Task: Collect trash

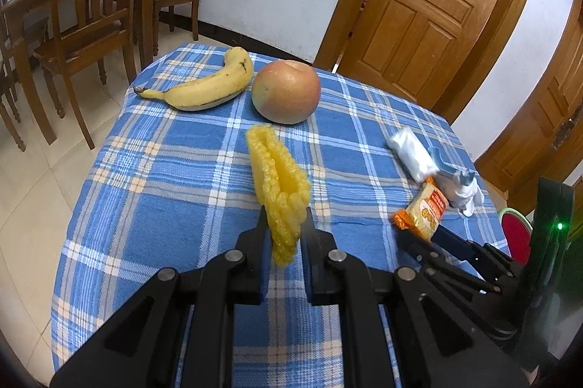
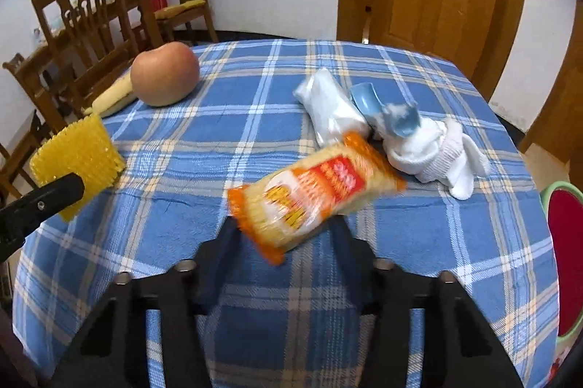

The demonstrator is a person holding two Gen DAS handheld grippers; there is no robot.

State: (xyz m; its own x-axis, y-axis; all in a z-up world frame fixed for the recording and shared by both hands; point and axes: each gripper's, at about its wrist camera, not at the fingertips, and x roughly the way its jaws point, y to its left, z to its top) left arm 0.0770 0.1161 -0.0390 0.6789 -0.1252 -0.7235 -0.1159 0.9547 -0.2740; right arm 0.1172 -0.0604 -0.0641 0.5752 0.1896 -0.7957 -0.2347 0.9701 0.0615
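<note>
The orange snack packet sits pinched at its near end in the right gripper, lifted off the checked tablecloth, so it could well slip free. Alongside, the left gripper is clamped on the yellow foam net, a soft thing that may squirm out.

The orange snack packet bears a red label, its print too blurred to read.

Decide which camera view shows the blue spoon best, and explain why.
The right wrist view: the blue spoon lies whole between the white packet and white sock. The left wrist view shows only its handle, small, near the edge.
</note>
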